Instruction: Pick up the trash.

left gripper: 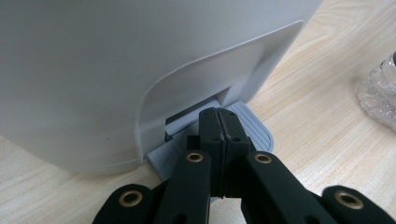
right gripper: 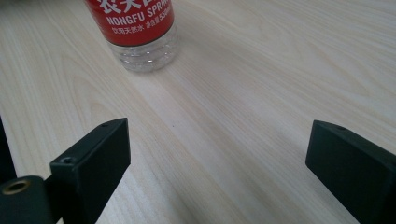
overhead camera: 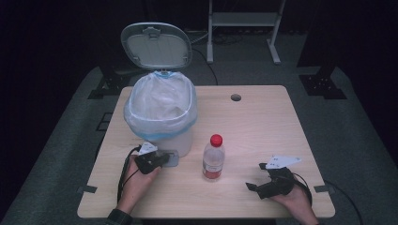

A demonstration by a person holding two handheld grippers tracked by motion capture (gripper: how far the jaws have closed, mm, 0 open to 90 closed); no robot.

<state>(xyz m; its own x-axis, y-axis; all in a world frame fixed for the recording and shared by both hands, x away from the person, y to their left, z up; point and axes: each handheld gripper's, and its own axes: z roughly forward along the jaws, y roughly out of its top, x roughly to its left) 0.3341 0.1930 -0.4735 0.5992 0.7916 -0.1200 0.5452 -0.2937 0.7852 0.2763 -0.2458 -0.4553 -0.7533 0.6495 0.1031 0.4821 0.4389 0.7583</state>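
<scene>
A white pedal bin [overhead camera: 180,140] lined with a clear bag stands at the table's left, its lid [overhead camera: 156,45] raised. My left gripper [overhead camera: 164,159] is shut with nothing between its jaws, and its tips rest on the bin's grey pedal [overhead camera: 172,160]. The left gripper view has the closed tips [left gripper: 218,116] on top of the ribbed pedal [left gripper: 254,130], right in front of the bin's wall [left gripper: 116,70]. A clear water bottle [overhead camera: 213,159] with a red cap and label stands upright mid-table. My right gripper [overhead camera: 256,176] is open to the bottle's right. Its view looks between the spread jaws [right gripper: 219,140] at the bottle's base [right gripper: 140,28].
The pale wooden table [overhead camera: 263,122] has a cable hole [overhead camera: 235,97] near its far edge. A metal stand [overhead camera: 244,21] is on the dark floor behind. The bottle's clear base [left gripper: 380,93] shows at the right edge of the left gripper view.
</scene>
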